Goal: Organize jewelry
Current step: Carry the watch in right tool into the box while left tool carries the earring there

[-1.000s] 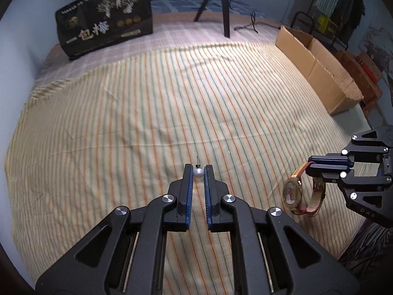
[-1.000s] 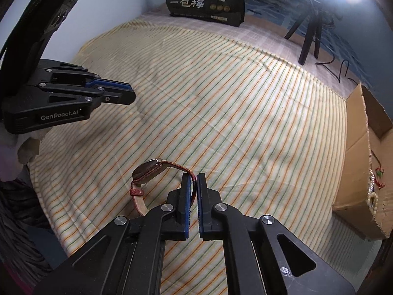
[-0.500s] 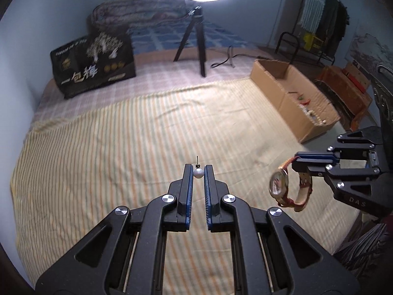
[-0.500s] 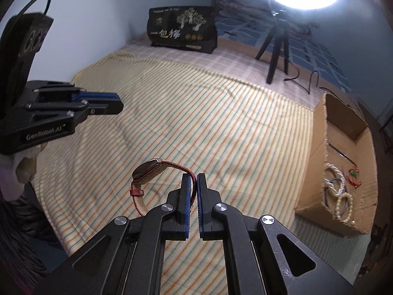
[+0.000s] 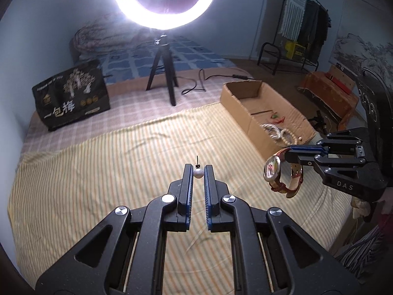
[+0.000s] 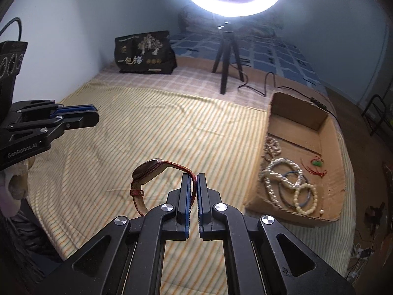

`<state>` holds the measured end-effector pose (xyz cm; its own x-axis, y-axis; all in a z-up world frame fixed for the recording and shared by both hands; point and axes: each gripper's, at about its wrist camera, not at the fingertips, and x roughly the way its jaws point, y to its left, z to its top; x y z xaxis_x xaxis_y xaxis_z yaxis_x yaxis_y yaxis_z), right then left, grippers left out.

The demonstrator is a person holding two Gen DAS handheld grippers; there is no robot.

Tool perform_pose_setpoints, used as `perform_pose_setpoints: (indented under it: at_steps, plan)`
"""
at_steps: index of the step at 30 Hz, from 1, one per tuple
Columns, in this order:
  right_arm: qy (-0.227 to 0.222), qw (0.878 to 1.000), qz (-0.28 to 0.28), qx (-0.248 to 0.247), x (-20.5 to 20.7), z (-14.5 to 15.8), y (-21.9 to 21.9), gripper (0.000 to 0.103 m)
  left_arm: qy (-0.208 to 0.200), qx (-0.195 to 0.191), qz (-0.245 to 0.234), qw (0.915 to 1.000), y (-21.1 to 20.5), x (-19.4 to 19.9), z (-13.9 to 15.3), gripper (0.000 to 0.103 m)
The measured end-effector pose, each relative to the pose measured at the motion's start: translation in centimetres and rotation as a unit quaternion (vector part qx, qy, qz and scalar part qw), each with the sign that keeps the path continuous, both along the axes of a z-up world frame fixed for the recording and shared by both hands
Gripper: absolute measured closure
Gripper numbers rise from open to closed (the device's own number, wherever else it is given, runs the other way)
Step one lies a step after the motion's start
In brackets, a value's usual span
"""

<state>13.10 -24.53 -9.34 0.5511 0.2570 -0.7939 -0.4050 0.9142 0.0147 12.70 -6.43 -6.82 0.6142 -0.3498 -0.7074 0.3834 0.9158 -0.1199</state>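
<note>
Right wrist view: my right gripper (image 6: 193, 179) has its blue-padded fingers pressed together on the red woven strap of a round-faced wristwatch (image 6: 147, 169), watch body hanging off to the left of the fingertips, strap loop drooping below, all of it clear of the yellow striped bedsheet (image 6: 147, 123). Open brown cardboard box (image 6: 329, 127) lies to the right and a bit ahead of those fingers, long axis running away from me, white bead necklaces (image 6: 282, 172) and bangles already piled at its near end. Left wrist view: my left gripper (image 5: 198, 170) pinches a small white pearl stud earring (image 5: 198, 172) right at the tips, post sticking up and forward. From there the box (image 5: 248, 93) is ahead and to the right, with the right gripper (image 5: 298, 151) and watch (image 5: 271, 169) sitting between. Right hand is the nearer one to the box, I judge; the watch should go in first with a short swing right, and the left must cross further.
</note>
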Motion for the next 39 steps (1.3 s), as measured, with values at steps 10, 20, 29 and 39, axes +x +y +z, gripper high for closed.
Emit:
perform_pose_setpoints:
  at_steps: [10, 20, 29, 39]
  plan:
    - [-0.022, 0.998, -0.057, 0.009, 0.8, 1.7, -5.3, 0.099, -0.007, -0.009, -0.033, 0.9994, -4.7, 0.7, 0.8, 0.096]
    - [-0.023, 0.992, -0.124, 0.019, 2.8, 2.2, -11.4, 0.100, 0.006, -0.022, -0.061, 0.9979, -9.4, 2.6, 0.4, 0.096]
    - [-0.022, 0.988, -0.156, 0.000, 5.7, 1.7, -14.6, 0.099, 0.019, -0.028, -0.081, 0.9961, -14.2, 4.7, -0.6, 0.096]
    - [-0.009, 0.984, -0.178, -0.005, 9.1, 0.1, -17.3, 0.099, 0.024, -0.030, -0.096, 0.9947, -17.8, 6.1, -1.4, 0.096]
